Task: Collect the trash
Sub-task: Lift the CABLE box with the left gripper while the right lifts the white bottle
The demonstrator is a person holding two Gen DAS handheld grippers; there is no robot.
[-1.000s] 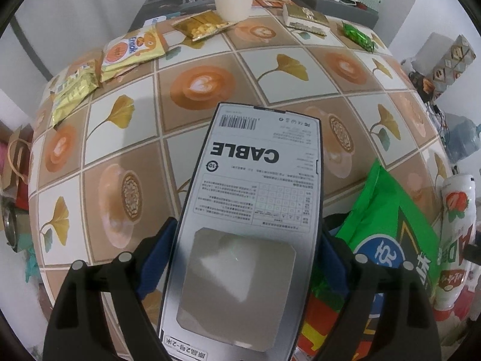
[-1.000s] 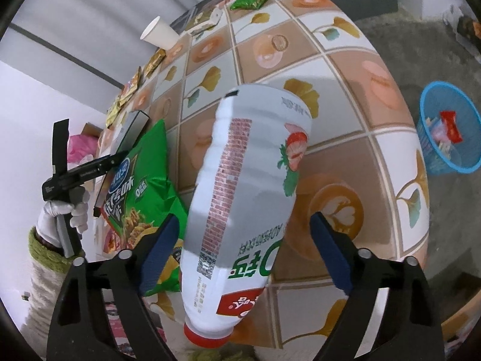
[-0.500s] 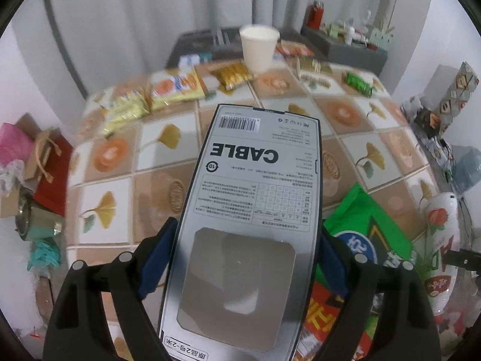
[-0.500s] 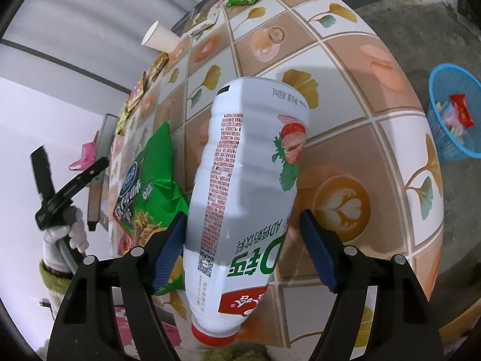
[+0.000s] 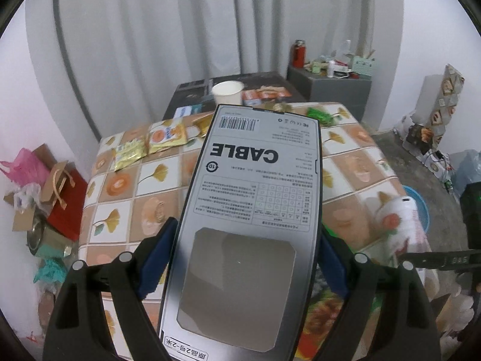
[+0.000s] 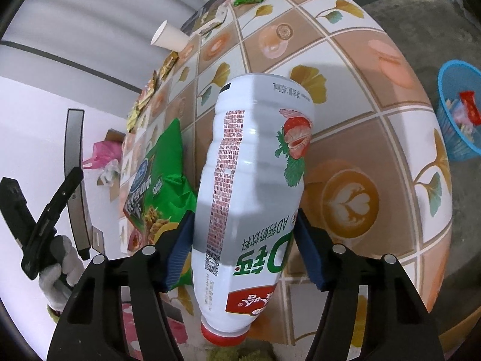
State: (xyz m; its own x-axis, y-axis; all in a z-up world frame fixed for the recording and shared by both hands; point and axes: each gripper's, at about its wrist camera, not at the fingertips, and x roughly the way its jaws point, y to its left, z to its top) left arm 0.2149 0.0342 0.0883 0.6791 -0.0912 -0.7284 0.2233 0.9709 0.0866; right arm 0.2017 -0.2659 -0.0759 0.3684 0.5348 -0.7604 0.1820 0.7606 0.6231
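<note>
Right gripper (image 6: 243, 249) jaws closing on bottle (image 6: 255, 186), pads at its sides: squeeze square, mid-body; left gripper (image 5: 243, 267) clamps cable box (image 5: 255, 210) firmly

Bottle (image 5: 399, 222) blurred; cable box (image 5: 240, 240) bottom edge cut off.

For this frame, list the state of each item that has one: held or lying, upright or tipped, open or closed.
Left gripper: shut on the cable box.
Cable box: held off the table, window cutout empty.
Right gripper: fingers closing on the white bottle, about touching it.
White bottle: lying on its side, red cap on.
Green snack bag: lying on the table.
Paper cup: upright.
Blue basket: on the floor, holds wrappers.
</note>
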